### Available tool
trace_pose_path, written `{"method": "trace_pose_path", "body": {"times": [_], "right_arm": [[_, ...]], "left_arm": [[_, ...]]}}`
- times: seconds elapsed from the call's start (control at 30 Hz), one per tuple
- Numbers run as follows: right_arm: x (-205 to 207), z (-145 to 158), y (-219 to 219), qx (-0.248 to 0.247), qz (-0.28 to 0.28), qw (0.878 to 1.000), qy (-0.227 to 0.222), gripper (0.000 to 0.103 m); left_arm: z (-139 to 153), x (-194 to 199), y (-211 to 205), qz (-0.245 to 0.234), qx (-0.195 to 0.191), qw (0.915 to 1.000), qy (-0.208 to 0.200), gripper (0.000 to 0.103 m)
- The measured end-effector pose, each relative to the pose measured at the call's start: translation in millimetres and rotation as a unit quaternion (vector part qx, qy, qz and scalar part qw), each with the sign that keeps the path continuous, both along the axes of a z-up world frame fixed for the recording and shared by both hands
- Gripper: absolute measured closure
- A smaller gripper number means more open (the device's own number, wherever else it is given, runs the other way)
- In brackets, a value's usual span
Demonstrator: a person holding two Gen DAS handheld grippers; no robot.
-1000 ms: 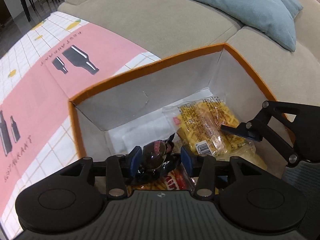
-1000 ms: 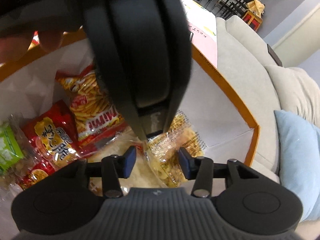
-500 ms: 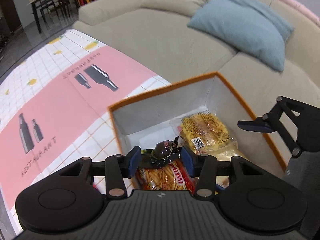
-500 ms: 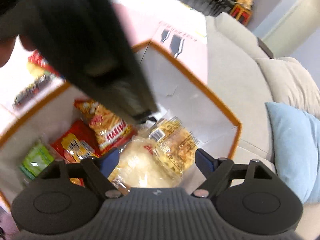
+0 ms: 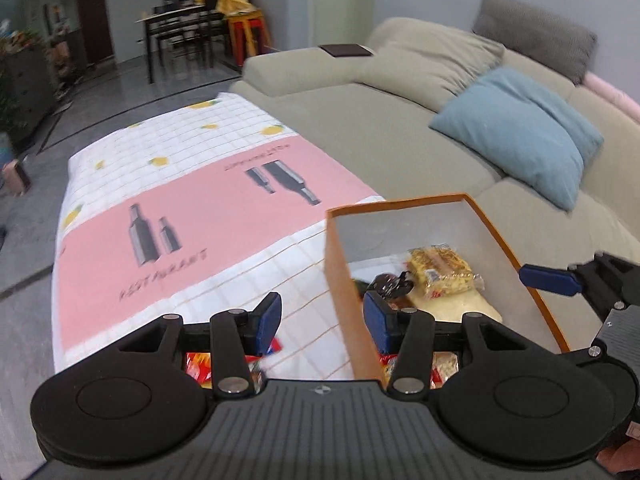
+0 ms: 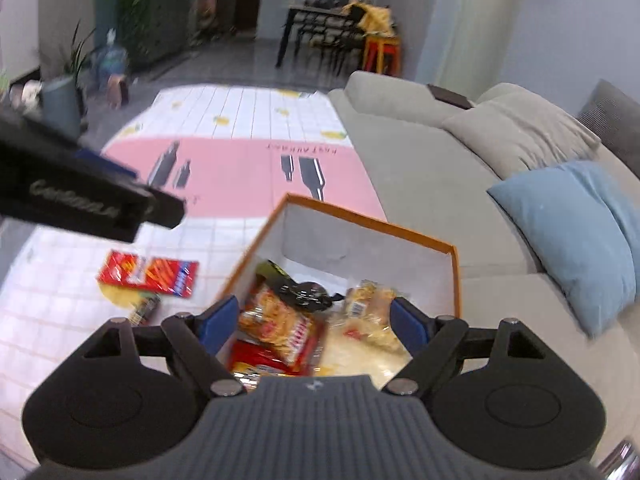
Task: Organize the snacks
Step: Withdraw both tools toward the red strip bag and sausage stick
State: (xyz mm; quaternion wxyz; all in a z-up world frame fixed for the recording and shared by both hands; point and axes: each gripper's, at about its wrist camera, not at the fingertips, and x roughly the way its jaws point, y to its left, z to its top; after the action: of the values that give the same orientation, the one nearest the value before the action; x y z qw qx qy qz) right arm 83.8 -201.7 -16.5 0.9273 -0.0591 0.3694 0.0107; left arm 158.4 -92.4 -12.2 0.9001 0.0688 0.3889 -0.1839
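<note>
Pink/white tablecloth (image 5: 192, 208), beige sofa (image 5: 360, 120), orange snack box (image 6: 456, 276), L gripper (image 5: 322, 322) & R gripper (image 6: 314, 318) wide, empty

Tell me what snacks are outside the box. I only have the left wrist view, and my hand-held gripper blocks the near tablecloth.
Observer: A red packet lies flat on the tablecloth, left of the orange box.
Operator: Anything beside it?
Observer: A small dark packet lies just nearer than the red one. It is too blurred to identify.
Operator: Is the right side free?
Observer: Yes. The right hand-held gripper is open and empty above the box.
</note>
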Motion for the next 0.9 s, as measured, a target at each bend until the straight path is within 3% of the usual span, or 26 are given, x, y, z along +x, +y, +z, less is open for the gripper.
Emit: {"method": "trace_pose_path", "body": {"times": [0.27,0.37,0.6,0.9], "right_arm": [[-40.6,-5.0,42.3,0.047,-0.031,0.998,-0.032,0.022],[-51.7,-10.2,55.8,0.074,-0.033,0.996,-0.041,0.022],[-59.7,-25.1,90.2,0.092,-0.008,0.994,-0.061,0.022],[-38.5,-51.6,131.0,0.086,0.018,0.996,-0.031,0.022]], "left_arm": [[-21.0,-33.4,58.8,0.081,0.008,0.9966,-0.009,0.045],[-35.9,-42.2,75.0,0.102,0.027,0.9944,-0.006,0.045],[-64.2,-52.5,106.1,0.114,0.052,0.9921,0.002,0.045],[-89.2,-34.5,135.6,0.137,0.057,0.9886,0.026,0.045]]}}
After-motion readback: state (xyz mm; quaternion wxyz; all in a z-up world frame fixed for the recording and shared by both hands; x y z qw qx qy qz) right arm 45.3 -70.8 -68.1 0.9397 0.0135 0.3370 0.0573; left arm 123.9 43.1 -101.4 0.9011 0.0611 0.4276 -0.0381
